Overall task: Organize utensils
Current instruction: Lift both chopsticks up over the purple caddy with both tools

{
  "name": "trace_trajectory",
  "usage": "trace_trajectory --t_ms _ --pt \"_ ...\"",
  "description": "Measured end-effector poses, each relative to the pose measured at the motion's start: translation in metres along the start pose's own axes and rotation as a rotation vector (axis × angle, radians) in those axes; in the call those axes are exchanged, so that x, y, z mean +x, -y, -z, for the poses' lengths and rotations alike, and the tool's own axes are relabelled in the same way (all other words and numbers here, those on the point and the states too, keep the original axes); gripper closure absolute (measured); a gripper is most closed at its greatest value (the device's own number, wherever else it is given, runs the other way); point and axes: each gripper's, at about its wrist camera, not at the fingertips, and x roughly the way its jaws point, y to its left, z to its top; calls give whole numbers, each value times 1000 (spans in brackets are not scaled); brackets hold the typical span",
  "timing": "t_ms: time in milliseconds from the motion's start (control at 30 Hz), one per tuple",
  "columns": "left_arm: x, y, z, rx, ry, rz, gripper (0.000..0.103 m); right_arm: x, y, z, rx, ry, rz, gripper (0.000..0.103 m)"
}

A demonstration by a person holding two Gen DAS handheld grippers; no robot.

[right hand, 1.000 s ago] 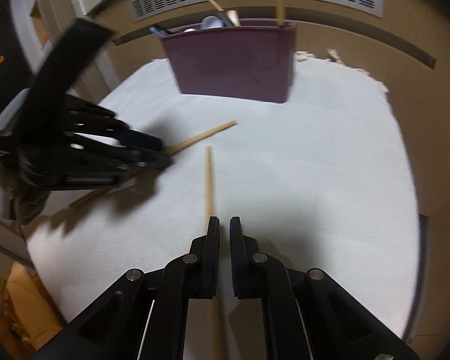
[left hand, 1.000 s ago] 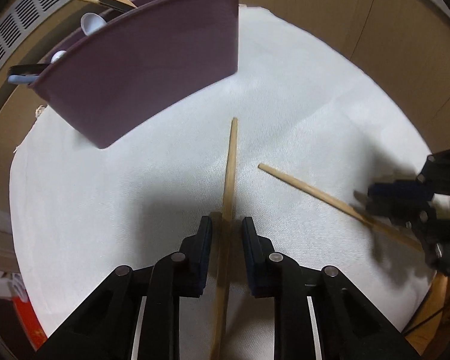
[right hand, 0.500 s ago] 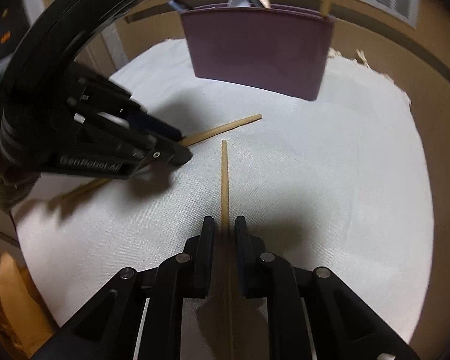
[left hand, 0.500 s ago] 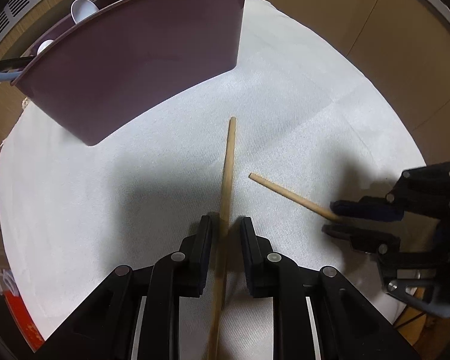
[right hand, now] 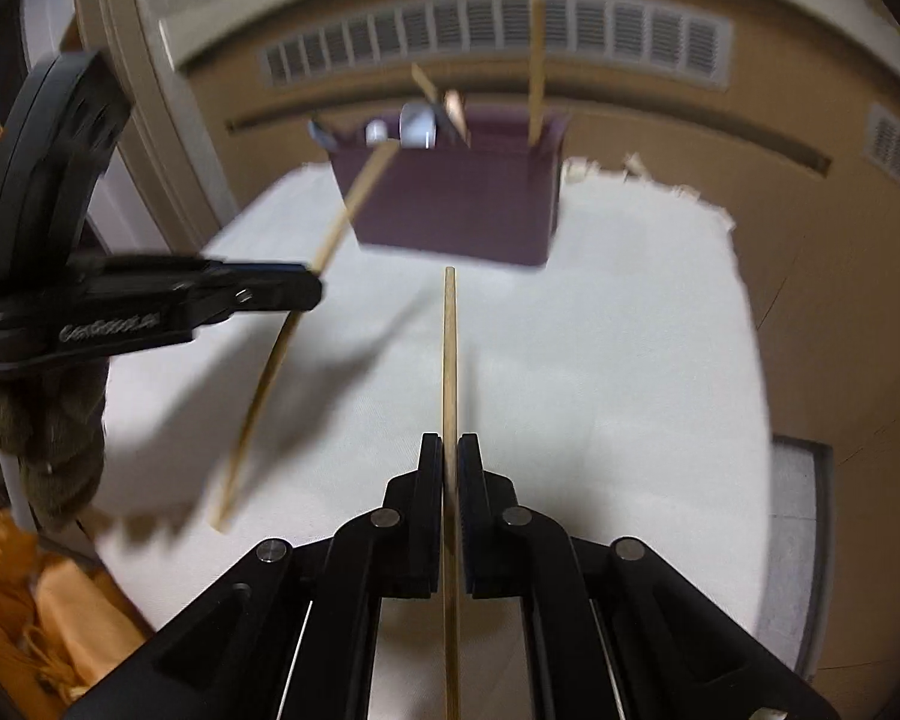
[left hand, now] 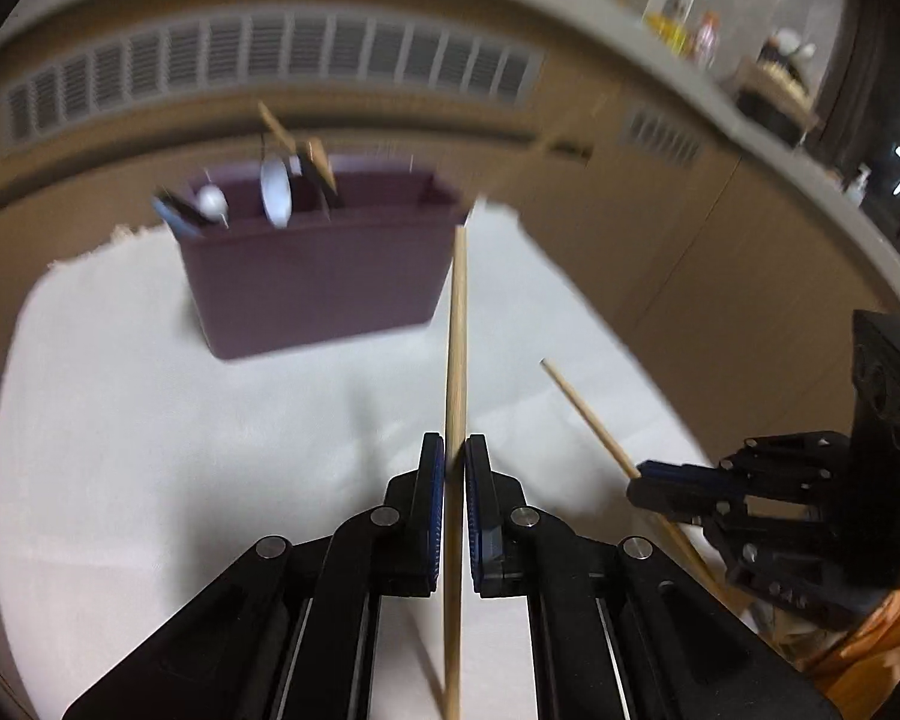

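Observation:
My left gripper [left hand: 453,450] is shut on a wooden chopstick [left hand: 457,324], its jaws closing tight with the pads pressing the stick, which is held off the white cloth and points toward the purple utensil holder [left hand: 312,276]. My right gripper [right hand: 449,444] is likewise clamped on a second chopstick [right hand: 449,348], jaws closing tight, also raised. In the right wrist view the left gripper [right hand: 306,288] carries its chopstick [right hand: 270,372] at the left. In the left wrist view the right gripper [left hand: 648,474] holds its chopstick [left hand: 588,414] at the right. One chopstick [right hand: 536,60] stands in the holder [right hand: 462,210].
White spoons [left hand: 276,189], a dark handle and wooden utensils lean in the holder's left part. The white cloth [left hand: 150,450] covers a round table beside a tan wall with vent grilles [right hand: 498,30]. Orange fabric [right hand: 24,600] lies off the near-left edge, and a grey mat [right hand: 798,510] lies at the right.
Both grippers have risen, lifting their chopsticks off the cloth. The left jaws have closed onto their stick. The view has tilted up, so the holder looks smaller and farther away.

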Motion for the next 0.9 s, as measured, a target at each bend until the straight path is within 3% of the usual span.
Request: trace_trajectory --t_ms 200,300,533,700,900 --pt "-66 20 -13 36 169 -19 97 -53 -8 -23 4 152 -24 97" --pt "-94 21 -38 59 266 -22 97 -86 -10 -49 8 259 -28 97" --pt "-156 33 -105 119 476 -55 97 -165 -7 -135 -3 602 -26 97" --pt "-173 34 -135 156 584 -120 97 -173 -2 -183 12 755 5 97" --pt "-160 9 -154 132 675 -143 97 -133 0 -212 97 812 -14 97"
